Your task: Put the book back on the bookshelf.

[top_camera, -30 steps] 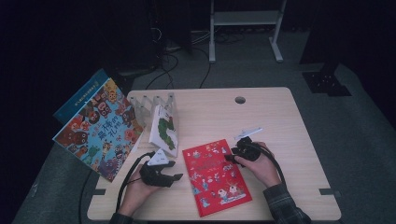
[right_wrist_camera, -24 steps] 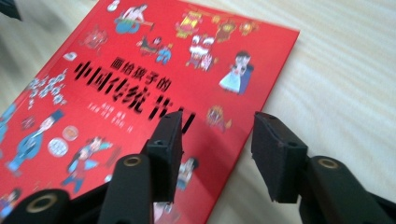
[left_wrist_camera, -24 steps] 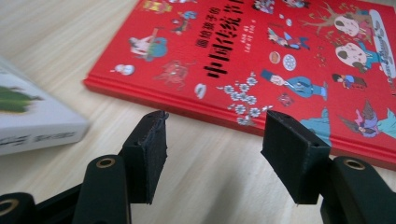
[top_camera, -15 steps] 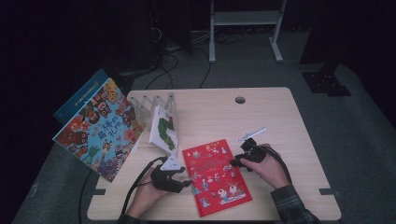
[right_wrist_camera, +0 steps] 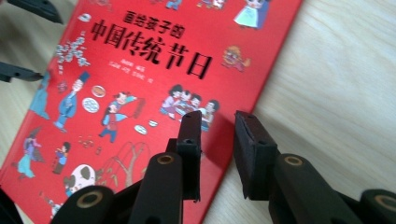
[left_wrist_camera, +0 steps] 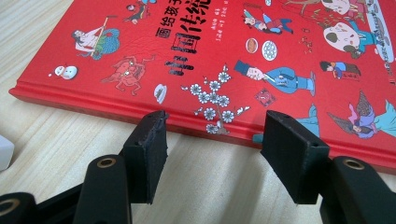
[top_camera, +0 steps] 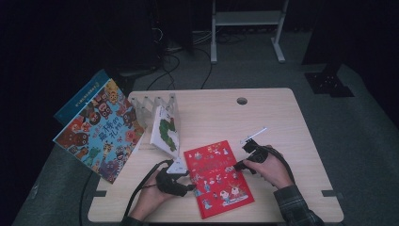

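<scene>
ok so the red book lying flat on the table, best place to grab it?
Probably by a long edge. The red book lies flat on the table, so only its edges offer purchase. The right gripper, whose fingers have just been closing, straddles the right edge; come in low from that side, one finger under the cover.

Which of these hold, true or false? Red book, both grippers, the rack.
1. The red book lies flat on the table. True.
2. The left gripper clamps the book's spine. False: its jaws stand open just short of the spine edge.
3. The right gripper straddles the book's edge, jaws just closing. True.
4. The rack holds three books. False: one white book stands in it.
5. The red book stands open. False: it is closed, cover up.
</scene>
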Available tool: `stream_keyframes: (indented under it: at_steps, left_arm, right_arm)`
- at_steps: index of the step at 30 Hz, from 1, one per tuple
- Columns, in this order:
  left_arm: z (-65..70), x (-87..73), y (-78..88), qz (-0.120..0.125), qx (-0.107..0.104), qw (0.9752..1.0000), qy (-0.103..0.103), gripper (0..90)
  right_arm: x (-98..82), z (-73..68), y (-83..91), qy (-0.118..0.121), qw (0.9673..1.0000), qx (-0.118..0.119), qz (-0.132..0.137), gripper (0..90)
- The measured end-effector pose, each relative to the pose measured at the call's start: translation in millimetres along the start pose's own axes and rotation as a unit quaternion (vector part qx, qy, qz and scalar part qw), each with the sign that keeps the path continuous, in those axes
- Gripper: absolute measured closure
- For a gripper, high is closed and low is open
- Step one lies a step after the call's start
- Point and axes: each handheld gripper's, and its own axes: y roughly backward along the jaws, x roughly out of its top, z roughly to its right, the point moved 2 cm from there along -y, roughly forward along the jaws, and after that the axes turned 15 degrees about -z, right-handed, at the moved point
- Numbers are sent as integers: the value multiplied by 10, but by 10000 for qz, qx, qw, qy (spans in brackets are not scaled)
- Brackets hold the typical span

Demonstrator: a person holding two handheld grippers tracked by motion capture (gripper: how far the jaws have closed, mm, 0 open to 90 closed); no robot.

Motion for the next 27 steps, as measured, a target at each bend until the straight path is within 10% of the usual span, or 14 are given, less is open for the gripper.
stream_keyframes:
  at_steps: [27]
  left_arm:
    - [-15, -4, -5, 6, -89, 10000, 25, 405]
  right_arm:
    - [28, 140, -53, -356, 9973, 554, -323, 685]
